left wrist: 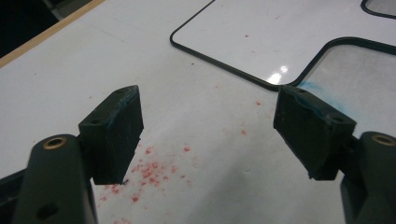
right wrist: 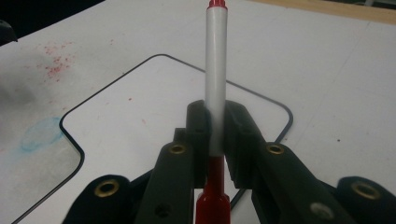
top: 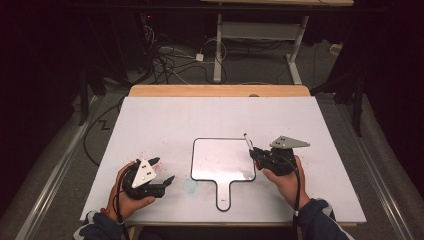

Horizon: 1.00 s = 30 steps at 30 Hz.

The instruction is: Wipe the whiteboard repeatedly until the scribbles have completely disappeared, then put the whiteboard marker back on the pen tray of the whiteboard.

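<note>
right gripper (top: 254, 151): fingers clamp red marker (right wrist: 215, 79) over whiteboard (top: 220, 157) | left gripper (top: 160, 172): fingers spread, nothing between, above desk (top: 165, 115)

glossy whiteboard (top: 222, 159), matt table sheet (top: 165, 120), smooth plastic marker (right wrist: 215, 84)

One small whiteboard (top: 220, 160) with a black rim and a handle lies on the surface (top: 165, 120). One red marker (top: 248, 142) is there, white in the barrel. Two grippers are in view, the left gripper (top: 162, 171) and the right gripper (top: 253, 152), each with two black fingers (left wrist: 114, 133). Two hands hold them. One patch of red specks (left wrist: 149, 170) and one blue smudge (top: 190, 186) mark the surface.
</note>
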### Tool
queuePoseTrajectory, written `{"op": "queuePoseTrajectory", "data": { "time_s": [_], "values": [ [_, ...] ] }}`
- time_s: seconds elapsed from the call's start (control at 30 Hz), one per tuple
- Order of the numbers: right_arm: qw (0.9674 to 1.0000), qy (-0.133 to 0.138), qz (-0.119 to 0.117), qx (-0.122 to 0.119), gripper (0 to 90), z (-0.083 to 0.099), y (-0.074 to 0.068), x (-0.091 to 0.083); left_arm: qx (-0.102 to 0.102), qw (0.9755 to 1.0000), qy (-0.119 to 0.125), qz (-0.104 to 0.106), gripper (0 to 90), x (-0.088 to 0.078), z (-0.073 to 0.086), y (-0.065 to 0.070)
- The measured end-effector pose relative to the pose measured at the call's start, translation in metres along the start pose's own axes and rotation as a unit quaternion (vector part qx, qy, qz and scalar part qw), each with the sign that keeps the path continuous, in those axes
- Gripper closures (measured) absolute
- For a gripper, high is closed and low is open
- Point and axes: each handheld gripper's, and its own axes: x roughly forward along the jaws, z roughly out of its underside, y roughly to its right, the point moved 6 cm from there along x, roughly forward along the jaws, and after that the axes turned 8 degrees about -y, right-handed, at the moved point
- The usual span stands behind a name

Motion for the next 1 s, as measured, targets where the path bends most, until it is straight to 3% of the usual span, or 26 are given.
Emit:
{"op": "queuePoseTrajectory", "data": {
  "time_s": [0.4,0.57,0.73,1.0],
  "values": [
    [0.9986,-0.04,0.017,0.029,81.6,0.019,0.0,0.014,0.009,0.9999,-0.008,0.009,22.9,0.002,-0.001,0.003],
    [0.9965,-0.058,0.045,0.039,81.3,0.025,0.009,0.029,0.015,0.9998,-0.012,0.009,22.9,0.004,0.001,0.004],
    [0.995,-0.062,0.074,0.025,81.0,0.024,0.013,0.035,0.015,0.9997,-0.013,0.011,22.9,0.004,0.001,0.005],
    [0.9931,-0.067,0.092,0.03,74.5,0.025,0.017,0.04,0.022,0.9994,-0.021,0.015,22.9,0.006,0.001,0.006]
  ]
}}
